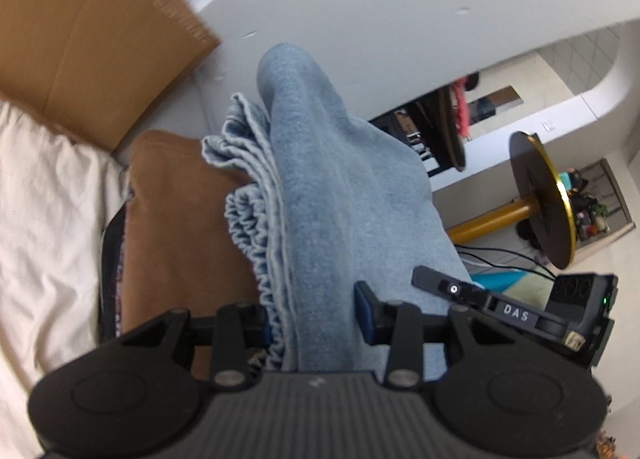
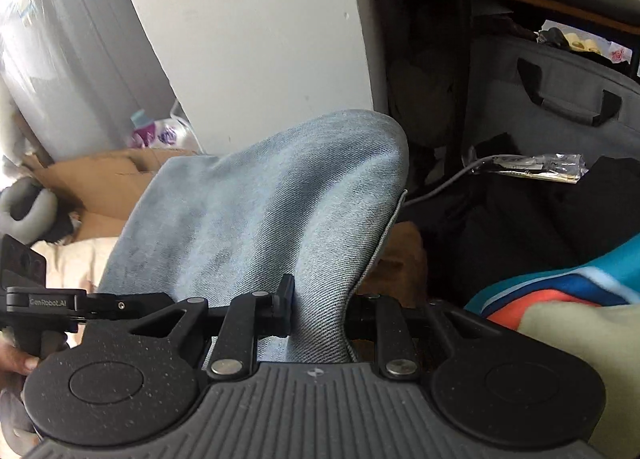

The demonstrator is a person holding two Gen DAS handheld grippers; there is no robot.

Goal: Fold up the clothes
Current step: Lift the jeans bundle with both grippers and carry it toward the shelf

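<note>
Between the jaws of the left gripper [image 1: 316,325], partly open, a bunched blue denim garment [image 1: 340,195] clamped at its gathered waistband; likewise pinched in the narrower right gripper [image 2: 320,307], a smooth fold of the same cloth. Draped up from both grips, above a brown cloth [image 1: 176,219] beside the cardboard [image 1: 92,31]. Probably mid-fold, carrying; next, laying flat without loosening either grip.

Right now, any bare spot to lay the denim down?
Little. A white strip between the cardboard and brown garment is bare. Elsewhere it is crowded: cream cloth, teal-orange fabric. Both jaws grip the denim.
</note>
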